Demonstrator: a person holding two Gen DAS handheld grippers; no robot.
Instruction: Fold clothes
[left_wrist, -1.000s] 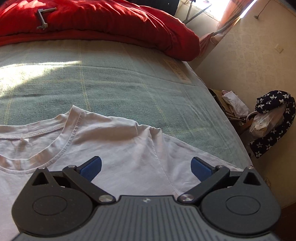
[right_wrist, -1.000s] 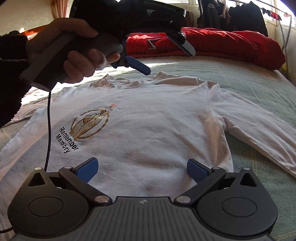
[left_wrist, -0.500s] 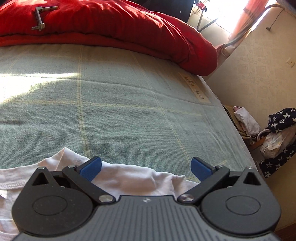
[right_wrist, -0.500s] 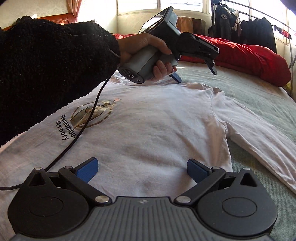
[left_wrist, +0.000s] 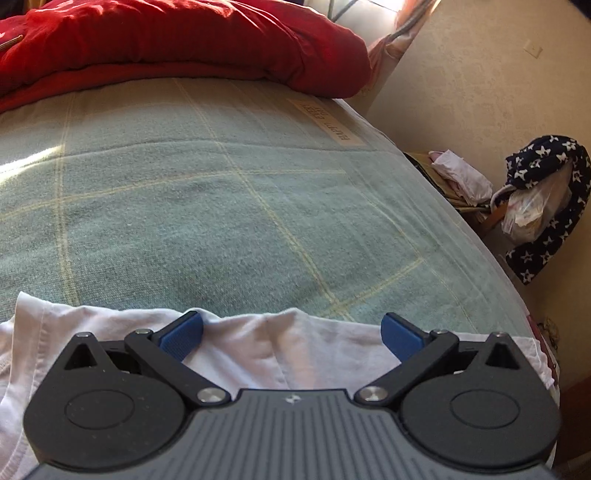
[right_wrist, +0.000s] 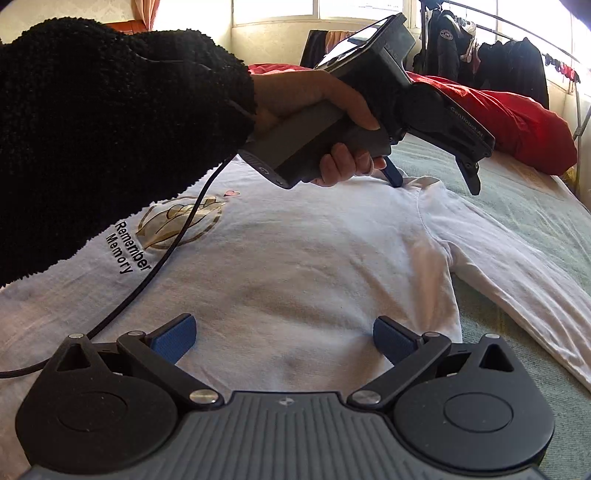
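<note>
Lying spread face-up on the green blanket (right_wrist: 535, 206), the white long-sleeved shirt (right_wrist: 314, 266) is seen flat, chest print showing, one sleeve (right_wrist: 517, 266) stretched out sideways toward the bed edge. No fold is visible in either view; body and visible sleeve are judged to remain to be folded. The other sleeve is hidden behind a black sleeve cuff (right_wrist: 110, 147).

Left gripper (right_wrist: 436, 182): held by a hand (right_wrist: 325, 110), jaws spread wide, nothing between them; lowered over the shoulder seam beside the collar, one blue pad at or just above the cloth, contact not certain.

Right gripper (right_wrist: 284, 336): jaws wide, empty, poised over the lower body of the shirt near the hem.

A red duvet (left_wrist: 177, 40) is noted at the head of the bed.
</note>
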